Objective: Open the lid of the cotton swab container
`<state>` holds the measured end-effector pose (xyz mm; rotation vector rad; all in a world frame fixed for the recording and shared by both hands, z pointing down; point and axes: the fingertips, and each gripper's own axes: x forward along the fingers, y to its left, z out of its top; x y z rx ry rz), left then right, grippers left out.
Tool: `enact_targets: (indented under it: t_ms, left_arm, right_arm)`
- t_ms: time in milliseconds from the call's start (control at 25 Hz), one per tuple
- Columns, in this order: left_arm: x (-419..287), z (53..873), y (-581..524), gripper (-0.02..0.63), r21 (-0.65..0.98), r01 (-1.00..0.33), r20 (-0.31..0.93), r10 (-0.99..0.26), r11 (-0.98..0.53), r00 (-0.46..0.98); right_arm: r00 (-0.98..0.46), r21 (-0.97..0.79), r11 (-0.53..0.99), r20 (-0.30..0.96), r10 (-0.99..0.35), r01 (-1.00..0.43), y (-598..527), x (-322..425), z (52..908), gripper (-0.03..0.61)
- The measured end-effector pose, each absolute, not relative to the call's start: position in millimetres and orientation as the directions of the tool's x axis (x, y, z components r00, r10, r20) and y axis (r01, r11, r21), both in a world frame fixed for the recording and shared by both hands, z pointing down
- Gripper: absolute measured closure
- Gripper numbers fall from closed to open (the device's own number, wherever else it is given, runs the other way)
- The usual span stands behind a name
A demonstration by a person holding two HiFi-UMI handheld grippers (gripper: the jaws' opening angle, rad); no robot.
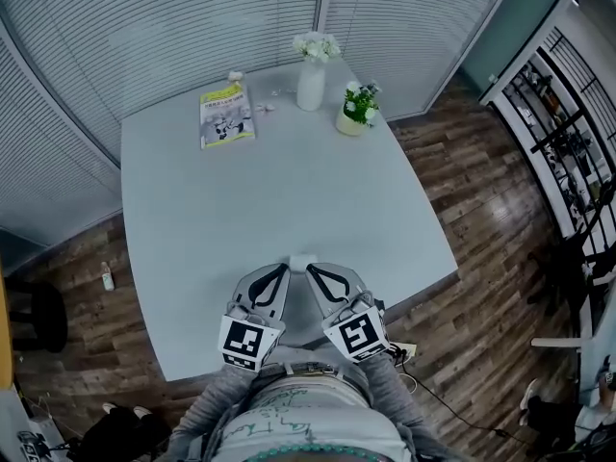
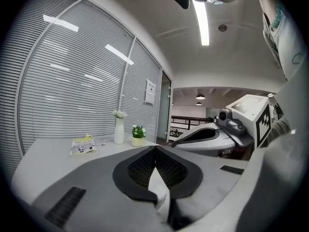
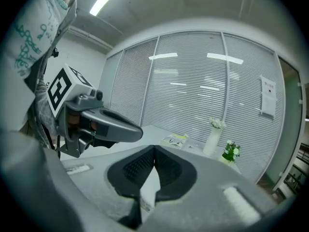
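Head view: left gripper (image 1: 286, 267) and right gripper (image 1: 310, 270) hover at the near edge of the table (image 1: 192, 258), tips just beside the small white cotton swab container (image 1: 302, 258). Left gripper view: jaws pressed together, tips touching, gripping nothing. Right gripper view: jaws likewise closed and empty

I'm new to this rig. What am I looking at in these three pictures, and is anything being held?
No robot: a person holds a two-jaw gripper in each hand. The head view looks down from the person's head; each gripper view looks along that gripper's own jaws. The left gripper and right gripper hover by the near edge of the table, both shut, holding nothing. A small white thing sits just past their tips, too small to identify. At the far side: a booklet, a white vase of flowers, a potted plant.
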<state>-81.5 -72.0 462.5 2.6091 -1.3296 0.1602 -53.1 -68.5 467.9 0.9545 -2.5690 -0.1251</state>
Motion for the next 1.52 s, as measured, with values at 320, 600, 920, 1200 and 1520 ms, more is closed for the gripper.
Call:
enact_targets:
  t_ms: [320, 600, 920, 1200, 1520]
  left_arm:
    - [-74.2, 488.0, -77.8, 0.615, 0.128, -0.816, 0.246, -0.779, -0.563, 0.577]
    - [-66.5, 518.8, -80.4, 0.615, 0.089, -0.805, 0.301, -0.754, -0.587, 0.584]
    - [-61.5, 552.1, -77.9, 0.615, 0.074, -0.791, 0.378, -0.717, -0.607, 0.586]
    - [-59.0, 575.3, -75.3, 0.615, 0.065, -0.784, 0.436, -0.689, -0.618, 0.579]
    - [-59.0, 602.2, -72.4, 0.615, 0.043, -0.775, 0.509, -0.654, -0.630, 0.559]
  right_arm:
    - [-0.703, 0.208, 0.803, 0.396, -0.591, -0.558, -73.5, -44.3, 501.8, 0.577]
    - [-0.699, 0.185, 0.820, 0.442, -0.562, -0.542, -77.0, -34.0, 529.2, 0.577]
    - [-0.685, 0.161, 0.831, 0.495, -0.535, -0.533, -75.7, -25.1, 560.6, 0.577]
    - [-0.672, 0.134, 0.843, 0.545, -0.502, -0.521, -74.7, -22.2, 588.2, 0.577]
    - [-0.655, 0.113, 0.860, 0.602, -0.457, -0.497, -75.5, -20.5, 615.4, 0.577]
